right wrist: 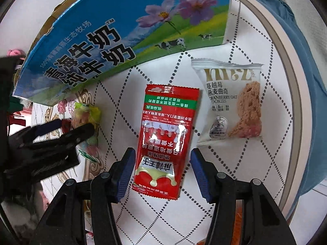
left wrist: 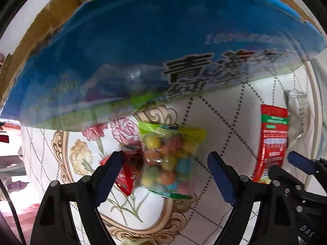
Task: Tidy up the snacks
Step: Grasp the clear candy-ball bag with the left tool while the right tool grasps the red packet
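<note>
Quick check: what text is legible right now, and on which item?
Milk carton box: "青海牛奶", "纯牛奶", "100%".
Cookie packet: "蔓越莓燕麦曲奇", "CRANBERRY OAT COOKIES" (first letters cut off).
Red snack packet: upside down, "麻辣王子"; small print unreadable.
Right tongs: "DAS".
Candy bag: nothing legible.

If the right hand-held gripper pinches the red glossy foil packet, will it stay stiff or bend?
The red glossy foil packet lies flat and thin with wrinkled, shiny film, so it will probably bend and sag when lifted by one end. The glare suggests a slick surface that may slip between the open right hand-held gripper pads. It looks light.
</note>
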The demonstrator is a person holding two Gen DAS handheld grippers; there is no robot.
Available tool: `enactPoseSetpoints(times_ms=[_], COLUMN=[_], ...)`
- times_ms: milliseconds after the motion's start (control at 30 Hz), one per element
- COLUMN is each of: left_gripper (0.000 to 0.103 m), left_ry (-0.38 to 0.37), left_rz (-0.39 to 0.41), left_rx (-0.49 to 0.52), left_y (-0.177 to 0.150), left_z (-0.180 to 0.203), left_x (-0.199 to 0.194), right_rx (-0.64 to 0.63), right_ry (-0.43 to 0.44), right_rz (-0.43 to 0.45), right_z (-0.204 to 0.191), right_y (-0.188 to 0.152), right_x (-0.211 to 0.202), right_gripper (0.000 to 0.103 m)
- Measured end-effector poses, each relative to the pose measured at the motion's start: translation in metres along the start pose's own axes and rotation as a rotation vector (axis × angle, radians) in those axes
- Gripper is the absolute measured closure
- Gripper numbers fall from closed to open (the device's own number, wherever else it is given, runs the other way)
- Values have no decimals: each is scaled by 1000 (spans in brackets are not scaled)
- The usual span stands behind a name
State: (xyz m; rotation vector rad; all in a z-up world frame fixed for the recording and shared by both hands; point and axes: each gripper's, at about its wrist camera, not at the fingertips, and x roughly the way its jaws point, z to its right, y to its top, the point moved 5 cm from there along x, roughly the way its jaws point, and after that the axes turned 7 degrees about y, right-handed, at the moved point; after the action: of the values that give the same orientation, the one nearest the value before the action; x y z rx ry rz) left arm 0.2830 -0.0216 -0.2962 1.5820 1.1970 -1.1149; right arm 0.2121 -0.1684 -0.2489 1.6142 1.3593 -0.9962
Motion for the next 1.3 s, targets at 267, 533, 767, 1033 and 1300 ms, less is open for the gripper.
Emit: enactPoseSetpoints(times_ms=[267,533,767,1033,1300], left_gripper=[18,19,36,55,54], left_ry=[-43,-187,-136,-225,-346], left_rz=[55,-52,-67,-145,-251], left_rx=[-84,-49,-8,-230,-380], left_y=[-23,-31,-9,-50,-118], left_z=[-15,18,15,-15,-22], left_x=[-31,-5,17,29,42], right_rx=[0,17,19,-9,-187], right_ry=[9,4,-8,-33,-90], right_rz=[15,32,27,32,-6], right_z=[-2,8,12,-3,-30], right_y=[7,8,0,12,-2], right_x=[-2,-3,-1,26,41], right_gripper=[44,44,44,44,48])
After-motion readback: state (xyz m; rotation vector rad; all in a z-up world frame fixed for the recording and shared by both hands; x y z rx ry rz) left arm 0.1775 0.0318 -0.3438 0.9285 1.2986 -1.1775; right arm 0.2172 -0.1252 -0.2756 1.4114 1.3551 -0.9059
